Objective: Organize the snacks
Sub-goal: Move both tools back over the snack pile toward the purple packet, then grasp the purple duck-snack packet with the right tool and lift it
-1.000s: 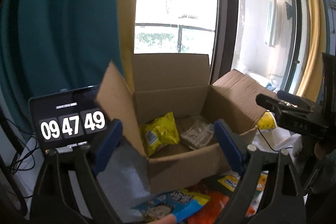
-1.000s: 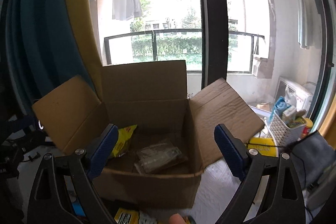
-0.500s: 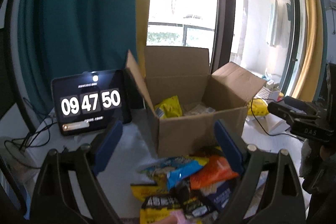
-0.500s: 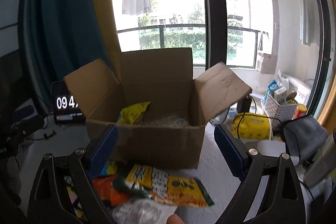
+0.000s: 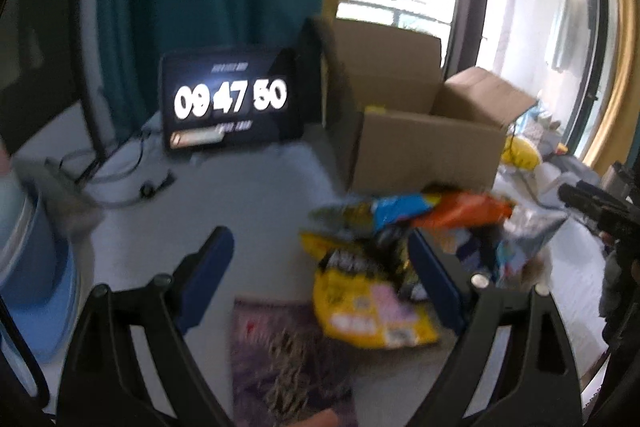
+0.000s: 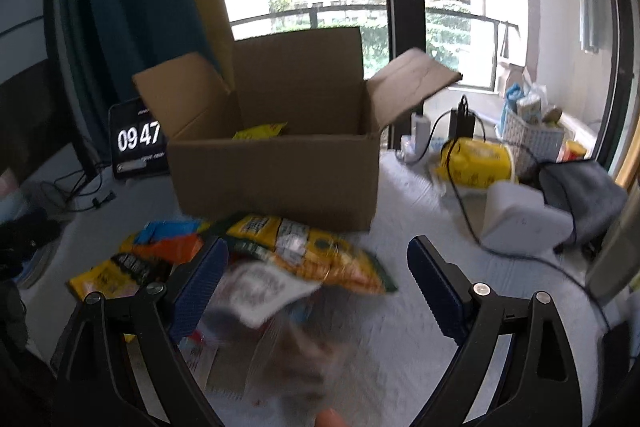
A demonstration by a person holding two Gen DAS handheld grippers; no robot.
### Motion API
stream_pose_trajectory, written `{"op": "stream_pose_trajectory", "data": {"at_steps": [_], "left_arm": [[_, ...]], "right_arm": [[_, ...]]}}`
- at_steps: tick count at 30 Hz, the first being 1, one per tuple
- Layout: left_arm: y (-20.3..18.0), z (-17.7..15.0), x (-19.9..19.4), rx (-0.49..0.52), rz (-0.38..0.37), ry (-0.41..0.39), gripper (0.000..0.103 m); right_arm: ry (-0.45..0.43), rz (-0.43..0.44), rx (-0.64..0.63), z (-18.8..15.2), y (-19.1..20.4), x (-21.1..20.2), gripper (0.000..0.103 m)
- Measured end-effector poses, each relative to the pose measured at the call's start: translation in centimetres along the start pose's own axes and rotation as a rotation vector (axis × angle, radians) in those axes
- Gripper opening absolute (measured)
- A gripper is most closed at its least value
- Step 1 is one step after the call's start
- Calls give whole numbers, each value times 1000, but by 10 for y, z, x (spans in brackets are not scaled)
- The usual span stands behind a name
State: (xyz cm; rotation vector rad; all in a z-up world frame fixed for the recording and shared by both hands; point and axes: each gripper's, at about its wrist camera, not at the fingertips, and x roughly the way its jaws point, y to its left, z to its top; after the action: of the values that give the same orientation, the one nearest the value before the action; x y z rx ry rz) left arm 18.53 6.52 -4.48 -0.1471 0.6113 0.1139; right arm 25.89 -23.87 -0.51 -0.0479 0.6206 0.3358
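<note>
Change: both grippers have pulled back from the box (image 6: 276, 163); its inside, seen a second ago, is now mostly hidden behind the front wall.
Left gripper (image 5: 320, 279): fingers wide, holding nothing, above the table (image 5: 208, 211).
Right gripper (image 6: 318, 287): fingers wide, holding nothing.
Snacks (image 6: 304, 255): piled just before the box; one yellow bag (image 6: 260, 131) inside.
Room: bare table left of the pile; cable (image 6: 468, 203) and basket (image 6: 532, 143) to the right.
Left view only: full clock (image 5: 230, 103), purple packet (image 5: 288, 359).

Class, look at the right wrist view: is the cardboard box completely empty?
No: a yellow snack packet shows inside the open cardboard box, just above its front wall.
</note>
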Motion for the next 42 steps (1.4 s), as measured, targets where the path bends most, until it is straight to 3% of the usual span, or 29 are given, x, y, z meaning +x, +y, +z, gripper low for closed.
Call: {"op": "stream_pose_trajectory", "data": {"at_steps": [8,21,32,38,42], "left_arm": [[13,-50,-10,-19,19,75,90],[74,-100,-38,-32,72,106,90],[139,-125,-49,-128,118,80,90],[152,-139,-46,-128,122,98,90],[147,-148,-44,-115,104,89,90]], "right_arm": [[32,72,-3,-39,35,-21,94],[184,239,-91,-99,150,-12,89],[340,326,-144,-112,216,27,79],[426,376,-163,-116,248,47,78],[415,363,-190,-111,265,52,78]]}}
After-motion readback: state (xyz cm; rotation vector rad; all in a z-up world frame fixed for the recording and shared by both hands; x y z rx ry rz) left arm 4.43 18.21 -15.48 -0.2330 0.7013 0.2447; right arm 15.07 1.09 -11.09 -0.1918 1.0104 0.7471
